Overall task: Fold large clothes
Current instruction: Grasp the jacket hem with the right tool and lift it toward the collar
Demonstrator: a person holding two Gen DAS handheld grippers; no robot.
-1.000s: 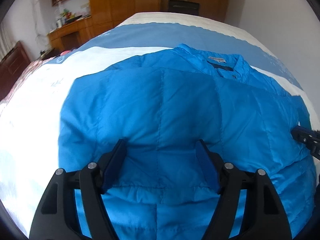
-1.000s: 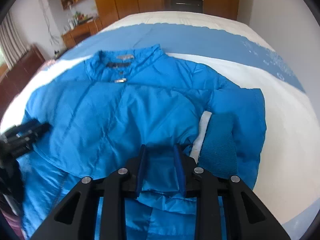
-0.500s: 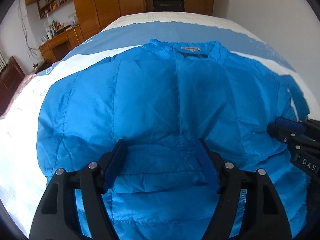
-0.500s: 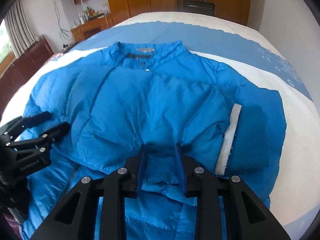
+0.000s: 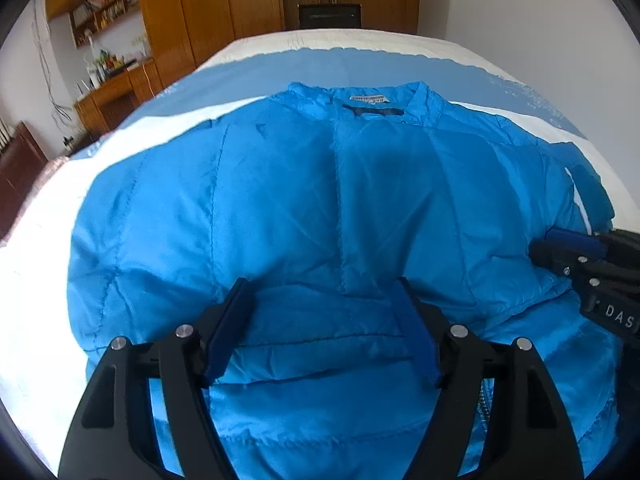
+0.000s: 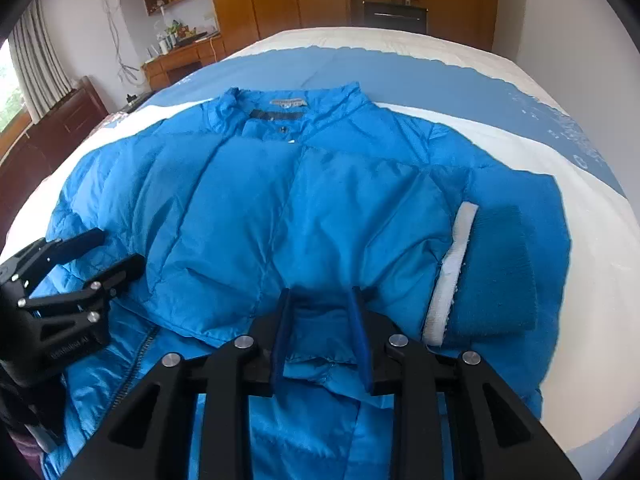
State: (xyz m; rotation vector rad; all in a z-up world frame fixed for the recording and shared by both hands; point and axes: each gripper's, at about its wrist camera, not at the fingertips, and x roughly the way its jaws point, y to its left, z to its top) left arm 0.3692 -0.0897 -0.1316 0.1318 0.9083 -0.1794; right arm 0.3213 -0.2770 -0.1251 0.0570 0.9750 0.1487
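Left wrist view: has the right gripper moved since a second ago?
Yes. The right gripper has come further in from the right edge, over the blue jacket, toward its middle seam.

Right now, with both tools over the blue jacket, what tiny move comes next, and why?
Probably close the left gripper on the blue jacket: its fingers straddle a fabric ridge without pinching it, while the right gripper already grips a fold.
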